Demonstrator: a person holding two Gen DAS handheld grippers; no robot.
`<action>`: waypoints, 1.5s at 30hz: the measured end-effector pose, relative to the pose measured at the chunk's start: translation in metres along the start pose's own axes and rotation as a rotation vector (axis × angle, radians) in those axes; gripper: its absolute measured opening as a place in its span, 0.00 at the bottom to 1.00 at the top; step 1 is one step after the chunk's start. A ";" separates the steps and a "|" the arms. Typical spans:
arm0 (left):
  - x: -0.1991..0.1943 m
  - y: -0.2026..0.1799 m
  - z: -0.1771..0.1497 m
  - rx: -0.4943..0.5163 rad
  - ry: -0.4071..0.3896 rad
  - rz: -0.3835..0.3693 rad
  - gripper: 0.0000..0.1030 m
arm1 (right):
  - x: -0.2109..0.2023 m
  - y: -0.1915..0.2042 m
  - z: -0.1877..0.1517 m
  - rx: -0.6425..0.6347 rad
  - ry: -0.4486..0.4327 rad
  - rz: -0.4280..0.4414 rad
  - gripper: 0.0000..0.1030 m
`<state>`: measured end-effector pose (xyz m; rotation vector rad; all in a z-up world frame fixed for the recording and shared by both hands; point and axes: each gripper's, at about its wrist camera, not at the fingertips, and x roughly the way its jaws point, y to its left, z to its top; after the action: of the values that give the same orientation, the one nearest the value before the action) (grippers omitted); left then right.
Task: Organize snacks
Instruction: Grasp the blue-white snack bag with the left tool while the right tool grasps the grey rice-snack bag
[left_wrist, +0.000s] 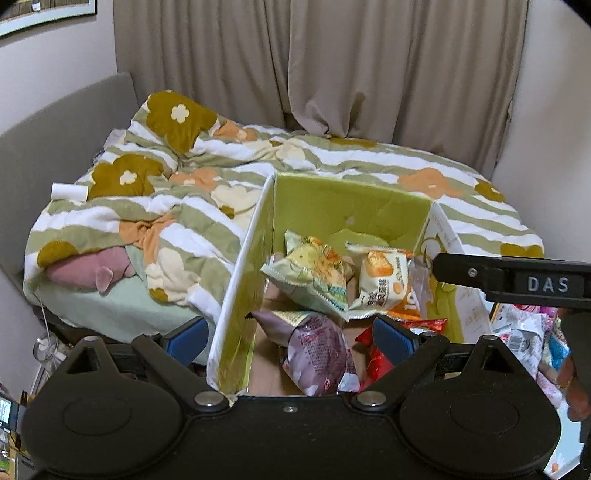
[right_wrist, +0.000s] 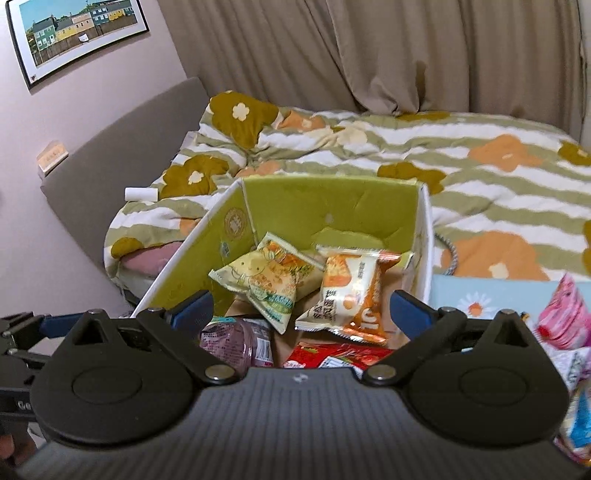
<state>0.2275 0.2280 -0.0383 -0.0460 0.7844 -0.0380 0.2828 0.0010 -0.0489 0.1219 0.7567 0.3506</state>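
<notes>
We see a bed covered by a green-and-white striped quilt with orange and mustard flowers (left_wrist: 332, 162), and beige curtains (right_wrist: 406, 55) hang behind it. In front of the bed stands an open cardboard box with a lime-green inside and white outside (right_wrist: 332, 199). In it lie the snacks: a pale yellow-green packet with a cartoon print (right_wrist: 266, 280) leaning beside a white-and-orange packet (right_wrist: 347, 295), a purple packet (left_wrist: 314, 354) nearer us on the left, and a red packet (right_wrist: 332, 356) on the right. More loose packets, pink and white (right_wrist: 561, 314), are piled outside the box on the right.

Our left gripper (left_wrist: 291, 338) straddles the box's left wall with its blue-padded fingers spread and touching nothing. Our right gripper (right_wrist: 301, 312) hovers over the box, its jaws wide apart and empty.
</notes>
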 end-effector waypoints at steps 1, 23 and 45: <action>-0.002 0.000 0.001 0.005 -0.007 -0.001 0.95 | -0.005 0.001 0.001 -0.005 -0.008 -0.012 1.00; -0.027 -0.091 0.005 0.232 -0.122 -0.271 0.95 | -0.135 -0.052 -0.056 0.122 -0.152 -0.395 1.00; 0.037 -0.328 -0.051 0.422 0.005 -0.400 0.95 | -0.186 -0.282 -0.095 0.195 -0.007 -0.461 1.00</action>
<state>0.2122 -0.1023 -0.0819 0.1986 0.7491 -0.5815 0.1676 -0.3304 -0.0629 0.1278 0.7871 -0.1622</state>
